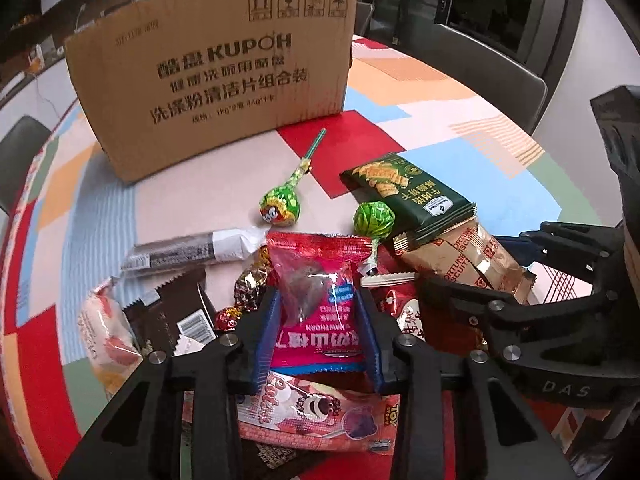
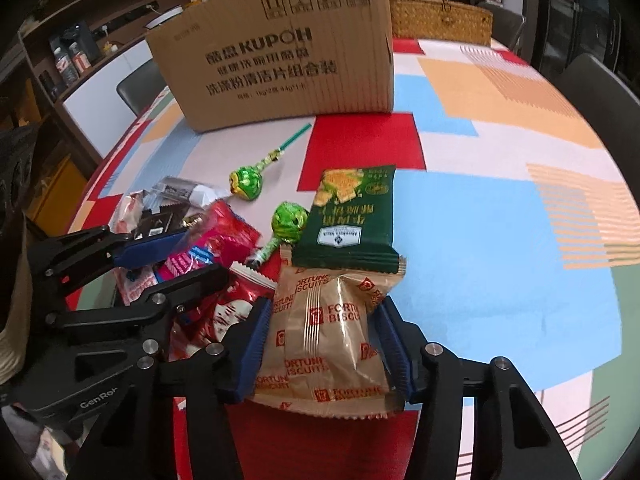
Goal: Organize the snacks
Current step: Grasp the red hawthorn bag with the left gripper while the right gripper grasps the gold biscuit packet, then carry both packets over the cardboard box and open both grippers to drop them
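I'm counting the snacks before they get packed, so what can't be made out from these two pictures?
- Inside of the cardboard box: both views show only its outer wall.
- Toy Story packet, left wrist view: the left gripper and the pink hawthorn packet cover its top.
- Red packet, right wrist view: mostly hidden behind the left gripper's arm and the Fortune Biscuits packet.
- Small foil sweets: crumpled, number unclear.

The left gripper (image 1: 318, 322) straddles a red hawthorn packet (image 1: 316, 300), blue pads touching both of its sides. The right gripper (image 1: 516, 256) reaches over a gold biscuit packet (image 1: 468, 260). Two green lollipops (image 1: 280, 204) lie before a cardboard box (image 1: 216, 76) on the worktop (image 1: 440, 128).
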Action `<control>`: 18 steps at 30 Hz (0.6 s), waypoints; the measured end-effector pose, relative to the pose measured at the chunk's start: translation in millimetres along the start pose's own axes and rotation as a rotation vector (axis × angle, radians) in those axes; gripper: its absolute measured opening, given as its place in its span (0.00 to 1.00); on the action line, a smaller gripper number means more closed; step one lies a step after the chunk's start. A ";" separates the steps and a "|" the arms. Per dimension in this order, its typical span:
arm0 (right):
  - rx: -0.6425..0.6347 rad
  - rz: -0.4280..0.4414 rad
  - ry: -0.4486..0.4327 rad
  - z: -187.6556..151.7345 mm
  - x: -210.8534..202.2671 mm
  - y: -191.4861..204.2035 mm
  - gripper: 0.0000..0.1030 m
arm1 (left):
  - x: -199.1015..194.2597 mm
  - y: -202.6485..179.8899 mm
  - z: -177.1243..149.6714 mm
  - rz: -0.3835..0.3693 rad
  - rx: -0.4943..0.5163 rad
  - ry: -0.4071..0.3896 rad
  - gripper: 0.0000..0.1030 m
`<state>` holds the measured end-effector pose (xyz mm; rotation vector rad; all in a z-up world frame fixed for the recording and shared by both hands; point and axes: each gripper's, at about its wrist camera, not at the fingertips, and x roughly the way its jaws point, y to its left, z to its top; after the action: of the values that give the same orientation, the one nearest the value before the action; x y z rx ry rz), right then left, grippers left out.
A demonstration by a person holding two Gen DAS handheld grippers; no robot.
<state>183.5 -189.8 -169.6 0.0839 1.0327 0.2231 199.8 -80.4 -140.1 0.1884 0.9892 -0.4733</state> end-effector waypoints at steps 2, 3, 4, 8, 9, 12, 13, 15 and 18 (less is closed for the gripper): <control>-0.011 -0.007 -0.002 -0.6 -0.7 2.2 0.49 | -1.4 0.0 -0.7 0.000 -0.002 -0.005 0.32; -0.018 -0.009 -0.001 -1.0 -1.0 3.2 0.47 | -2.6 -0.2 -1.1 0.001 -0.002 -0.007 0.31; -0.023 -0.011 -0.001 -1.8 -2.0 4.5 0.46 | -2.8 -0.7 -1.0 0.003 -0.005 -0.007 0.31; -0.013 0.007 -0.003 -4.0 -6.6 5.7 0.46 | -15.7 -2.9 -2.9 0.024 -0.011 -0.035 0.31; -0.011 0.008 -0.007 -4.8 -8.8 6.2 0.45 | -20.2 -3.6 -3.4 0.030 -0.013 -0.045 0.31; -0.009 0.017 -0.019 -7.9 -18.6 9.3 0.45 | -34.8 -6.3 -5.3 0.038 -0.020 -0.069 0.31; -0.008 0.021 -0.021 -8.9 -21.4 9.7 0.45 | -38.8 -7.3 -5.1 0.036 -0.023 -0.075 0.31; -0.002 0.032 -0.027 -11.9 -28.9 11.3 0.45 | -49.3 -9.7 -6.3 0.030 -0.032 -0.089 0.31; -0.004 0.051 -0.038 -15.7 -41.5 16.6 0.45 | -62.7 -12.7 -8.6 0.030 -0.044 -0.108 0.31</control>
<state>147.2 -183.5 -139.8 0.1108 0.9927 0.2690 158.6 -69.8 -91.5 0.1362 0.8892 -0.4298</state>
